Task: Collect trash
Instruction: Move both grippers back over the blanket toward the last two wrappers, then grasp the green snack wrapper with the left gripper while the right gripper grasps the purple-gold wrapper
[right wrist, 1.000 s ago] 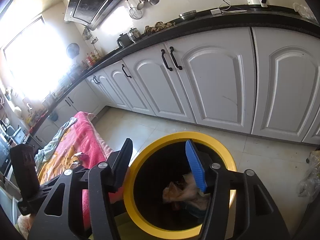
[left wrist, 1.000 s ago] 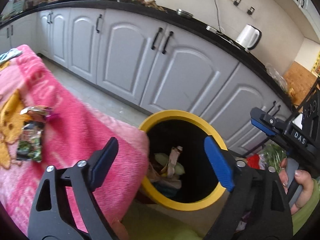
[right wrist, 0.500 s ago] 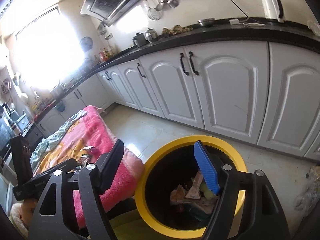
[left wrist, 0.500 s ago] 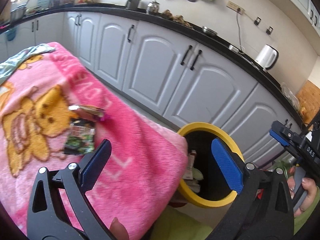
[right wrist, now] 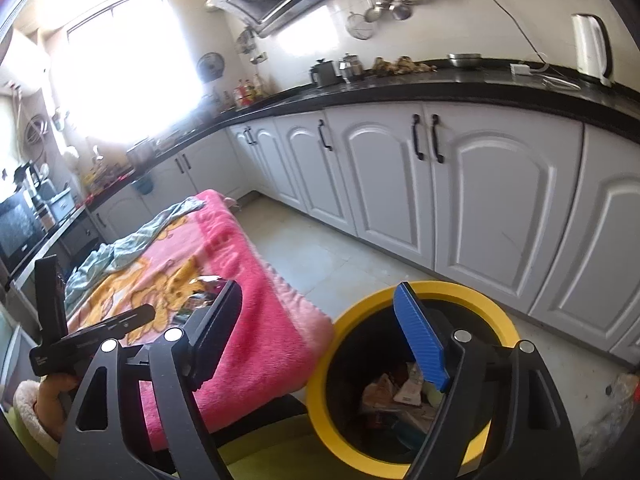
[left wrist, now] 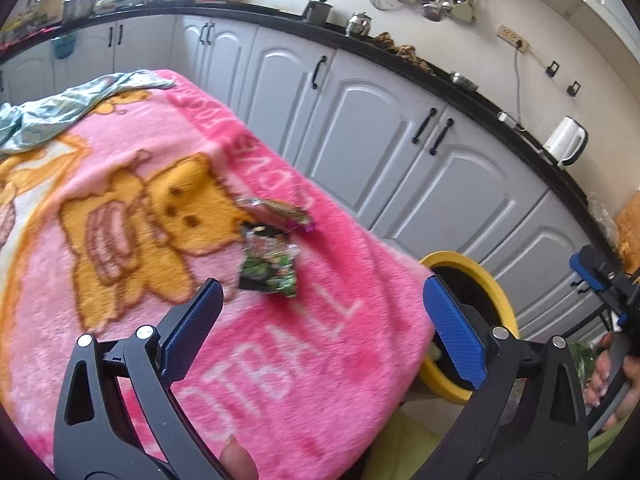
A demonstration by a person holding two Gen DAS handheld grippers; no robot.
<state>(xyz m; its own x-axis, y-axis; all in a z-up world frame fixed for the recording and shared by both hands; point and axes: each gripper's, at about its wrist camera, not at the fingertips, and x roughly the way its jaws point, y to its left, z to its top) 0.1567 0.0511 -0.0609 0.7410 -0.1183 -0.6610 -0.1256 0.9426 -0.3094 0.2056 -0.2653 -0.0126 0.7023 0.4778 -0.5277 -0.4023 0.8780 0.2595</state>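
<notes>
Two crumpled snack wrappers lie on a pink blanket (left wrist: 280,360): a green and black wrapper (left wrist: 269,265) and a silvery pink wrapper (left wrist: 278,213) just behind it. My left gripper (left wrist: 320,328) is open and empty, hovering above the blanket just short of the green wrapper. A black trash bin with a yellow rim (right wrist: 464,292) stands right of the blanket and holds crumpled trash (right wrist: 400,392). My right gripper (right wrist: 320,332) is open and empty above the bin's left rim. The bin's rim also shows in the left wrist view (left wrist: 500,292).
White kitchen cabinets (right wrist: 480,208) with a black counter run along the back. A teal cloth (left wrist: 60,108) lies at the blanket's far end. A white kettle (left wrist: 566,146) stands on the counter. A plastic bag (right wrist: 616,404) lies on the floor right of the bin.
My left gripper has swung left from over the bin to over the blanket, bringing the wrappers in front of it. My right gripper has risen slightly and stayed over the bin.
</notes>
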